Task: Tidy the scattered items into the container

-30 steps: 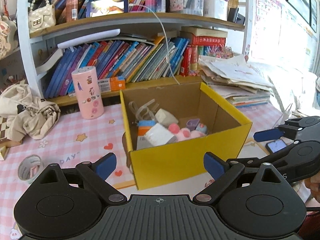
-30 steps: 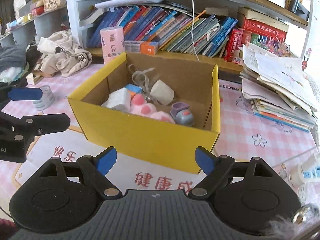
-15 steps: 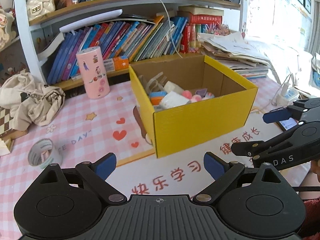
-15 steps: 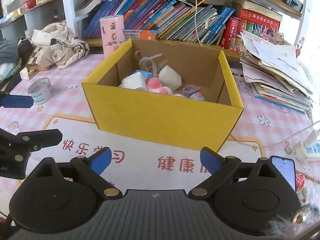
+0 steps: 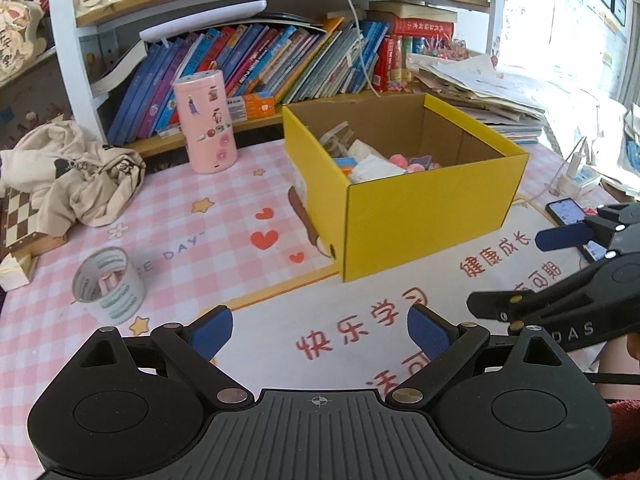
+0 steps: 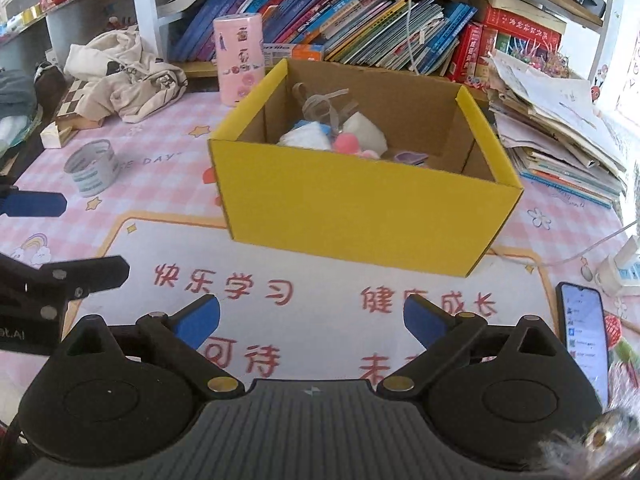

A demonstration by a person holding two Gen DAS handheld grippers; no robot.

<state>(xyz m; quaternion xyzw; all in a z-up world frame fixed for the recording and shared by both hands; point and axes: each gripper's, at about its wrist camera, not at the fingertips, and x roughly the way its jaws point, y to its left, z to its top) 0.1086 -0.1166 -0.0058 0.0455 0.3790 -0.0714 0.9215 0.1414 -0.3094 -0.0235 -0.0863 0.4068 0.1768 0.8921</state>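
Left hand-held gripper [image 5: 319, 331]: held wide open, nothing gripped.
Right hand-held gripper [image 6: 311, 319]: spread wide, nothing held.
Yellow box [image 6: 360, 210]: set mid-desk [image 6: 168, 168], in front of both.
Box contents [image 6: 338, 136]: white, pink, blue items; lower parts hidden by the front wall.
Tape roll [image 5: 109, 285]: on the desk, left of box.
Phone [image 6: 583, 330]: beside right hand-held gripper, partly cut off.

light: bright daylight from the window [image 5: 592, 28] on the right, blown out
shadows: soft
focus: sharp centre
edges: heavy fisheye bending, dark corner vignette
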